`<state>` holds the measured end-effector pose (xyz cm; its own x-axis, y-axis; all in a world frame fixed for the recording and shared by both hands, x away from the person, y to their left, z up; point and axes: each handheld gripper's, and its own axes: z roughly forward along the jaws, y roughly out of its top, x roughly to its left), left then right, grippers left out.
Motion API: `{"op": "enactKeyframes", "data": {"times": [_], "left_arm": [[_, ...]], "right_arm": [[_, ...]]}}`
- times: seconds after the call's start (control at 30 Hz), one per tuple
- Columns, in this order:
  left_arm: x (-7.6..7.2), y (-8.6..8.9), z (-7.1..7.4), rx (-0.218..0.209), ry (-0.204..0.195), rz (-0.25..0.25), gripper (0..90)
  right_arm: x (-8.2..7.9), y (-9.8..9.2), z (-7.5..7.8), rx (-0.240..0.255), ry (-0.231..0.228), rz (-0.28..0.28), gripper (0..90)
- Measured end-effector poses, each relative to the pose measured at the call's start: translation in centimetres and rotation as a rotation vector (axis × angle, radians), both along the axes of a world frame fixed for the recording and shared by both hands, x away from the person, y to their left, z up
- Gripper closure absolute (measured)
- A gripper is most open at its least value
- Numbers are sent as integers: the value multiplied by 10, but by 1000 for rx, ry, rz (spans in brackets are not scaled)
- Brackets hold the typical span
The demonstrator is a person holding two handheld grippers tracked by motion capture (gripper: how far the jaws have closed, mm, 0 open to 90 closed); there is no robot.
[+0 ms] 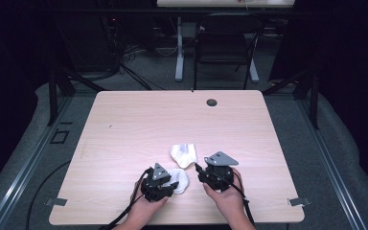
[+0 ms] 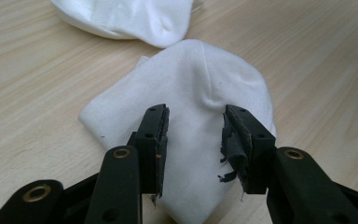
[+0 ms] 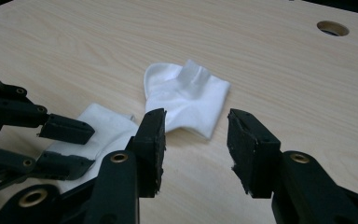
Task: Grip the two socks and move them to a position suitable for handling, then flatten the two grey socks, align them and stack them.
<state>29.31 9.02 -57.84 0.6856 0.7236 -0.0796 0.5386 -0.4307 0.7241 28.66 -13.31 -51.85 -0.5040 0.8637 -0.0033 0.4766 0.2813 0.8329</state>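
Note:
Two white socks lie on the wooden table [image 1: 139,124]. The near sock [image 1: 181,179] [image 2: 200,88] [image 3: 103,126] lies flat under my left gripper [image 1: 172,184] [image 2: 195,140], whose open jaws hover just above it, one on each side of a fold. The far sock [image 1: 184,154] [image 3: 186,95] [image 2: 130,18] is crumpled just beyond it. My right gripper [image 1: 202,171] [image 3: 196,140] is open over bare wood to the right of the near sock, jaws pointing toward the far sock. In the right gripper view the left gripper [image 3: 65,144] comes in from the left over the near sock.
A round cable hole [image 1: 212,102] [image 3: 332,28] sits near the table's far edge. Behind the table stand a black chair [image 1: 225,48] and a white desk leg [image 1: 179,52]. Cables trail from both grippers off the near edge.

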Motion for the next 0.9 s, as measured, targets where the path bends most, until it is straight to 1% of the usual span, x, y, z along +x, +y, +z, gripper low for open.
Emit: {"op": "enactKeyframes", "data": {"times": [0.03, 0.07, 0.1, 0.13, 0.17, 0.2, 0.27, 0.3, 0.33, 0.4, 0.47, 0.53, 0.6, 0.67, 0.8, 0.9], "left_arm": [[-1, -3, 0, -9, 3, -4, 596], [-2, -5, 0, -24, 13, -2, 594], [-2, -5, 0, -24, 13, -2, 586], [-3, -7, 3, -34, -2, -13, 576], [-3, -7, 3, -34, -2, -13, 571], [-4, -7, 6, -44, -21, -15, 570], [-4, -8, 8, -49, -15, -12, 570], [-3, -8, 10, -48, -15, -19, 570], [-3, -8, 11, -50, -14, -15, 570], [-1, -9, 14, -50, -17, -12, 570], [2, -11, 17, -60, -11, -7, 572], [2, -14, 19, -65, -11, -9, 572], [3, -17, 20, -61, -18, -16, 572], [3, -19, 21, -65, -16, -15, 571], [3, -24, 22, -61, -15, -26, 571], [3, -29, 21, -57, -15, -25, 571]], "right_arm": [[-8, -5, -1, 9, -4, -5, 568], [-11, -6, -2, 15, -7, -10, 567], [-11, -6, -2, 15, -7, -10, 567], [-16, -9, -5, -8, -13, -7, 567], [-16, -9, -5, -8, -13, -7, 567], [-16, -11, -7, -27, -28, -11, 567], [-15, -13, -8, -25, -36, -12, 566], [-14, -14, -8, -23, -41, -18, 565], [-13, -15, -9, -20, -46, -25, 565], [-10, -18, -13, -9, -39, -33, 566], [-8, -21, -16, -1, -26, -44, 566], [-7, -24, -17, 13, -20, -50, 566], [-6, -26, -18, 26, -17, -57, 566], [-6, -27, -18, 30, -15, -62, 566], [-4, -30, -20, 35, -12, -68, 566], [-3, -32, -21, 38, -3, -72, 565]]}}
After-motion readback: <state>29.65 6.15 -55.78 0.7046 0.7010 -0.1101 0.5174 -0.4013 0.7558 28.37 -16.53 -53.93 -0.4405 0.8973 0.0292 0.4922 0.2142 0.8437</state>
